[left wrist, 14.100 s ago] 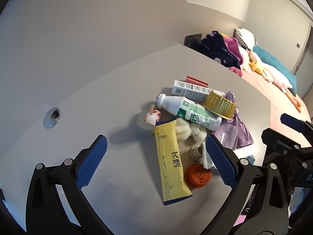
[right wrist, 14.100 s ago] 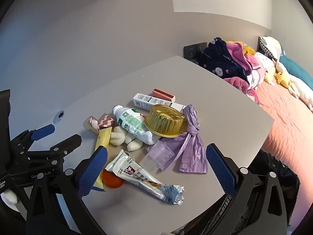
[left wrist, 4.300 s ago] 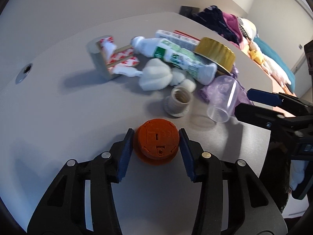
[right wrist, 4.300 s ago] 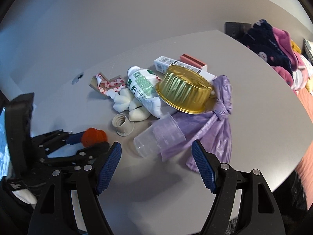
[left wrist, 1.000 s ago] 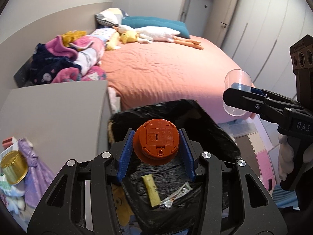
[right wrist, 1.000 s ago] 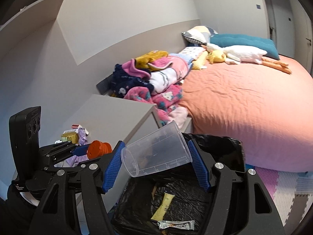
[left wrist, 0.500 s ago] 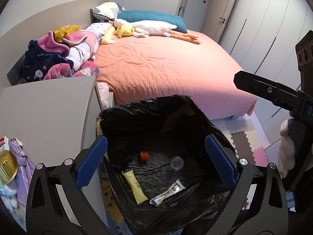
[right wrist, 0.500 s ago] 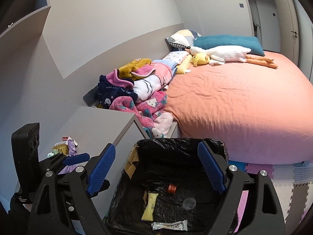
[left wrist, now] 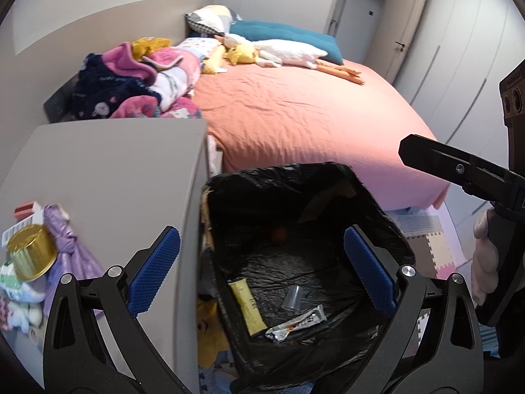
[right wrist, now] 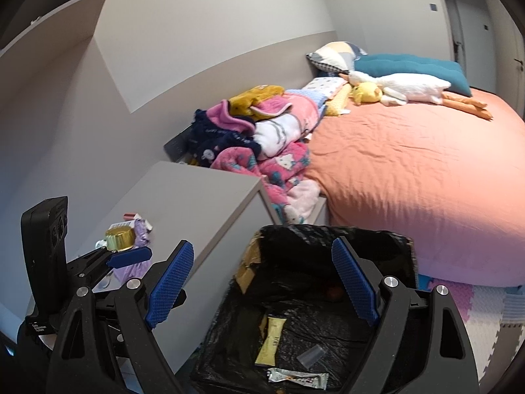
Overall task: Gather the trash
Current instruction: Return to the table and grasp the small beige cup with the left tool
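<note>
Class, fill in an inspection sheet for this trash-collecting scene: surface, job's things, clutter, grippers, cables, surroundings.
Surface: grey table, far half bare.
Job's things: black-lined bin beside the table holds a yellow sachet, clear cup, silver wrapper and orange cap.
Clutter: gold foil cup, purple bag and white box on the table.
Grippers: left gripper and right gripper open, empty, above the bin.
Cables: nothing seen.
Surroundings: bed, clothes pile, foam mats.
</note>
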A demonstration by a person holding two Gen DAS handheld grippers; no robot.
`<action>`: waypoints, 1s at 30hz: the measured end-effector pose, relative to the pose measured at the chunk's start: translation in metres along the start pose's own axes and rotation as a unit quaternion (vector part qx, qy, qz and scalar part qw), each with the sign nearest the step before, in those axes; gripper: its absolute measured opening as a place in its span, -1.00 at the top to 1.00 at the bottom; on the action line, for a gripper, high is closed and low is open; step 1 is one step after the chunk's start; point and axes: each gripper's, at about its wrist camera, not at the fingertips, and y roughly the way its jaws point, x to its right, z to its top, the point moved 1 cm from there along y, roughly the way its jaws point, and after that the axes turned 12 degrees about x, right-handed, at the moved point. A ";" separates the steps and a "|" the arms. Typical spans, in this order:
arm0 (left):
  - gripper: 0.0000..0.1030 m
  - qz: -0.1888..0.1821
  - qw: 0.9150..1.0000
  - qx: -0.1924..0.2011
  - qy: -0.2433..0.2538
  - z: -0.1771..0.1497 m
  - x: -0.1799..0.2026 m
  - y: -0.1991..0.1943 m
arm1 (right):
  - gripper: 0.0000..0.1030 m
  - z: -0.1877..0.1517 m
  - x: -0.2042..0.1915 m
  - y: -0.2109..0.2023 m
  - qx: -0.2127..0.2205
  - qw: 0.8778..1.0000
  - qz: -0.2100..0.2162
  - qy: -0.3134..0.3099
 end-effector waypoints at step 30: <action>-0.87 0.185 0.977 0.011 -0.109 -0.062 -0.136 -0.089 | -0.68 -0.031 -0.150 0.082 -0.067 0.983 0.148 -0.081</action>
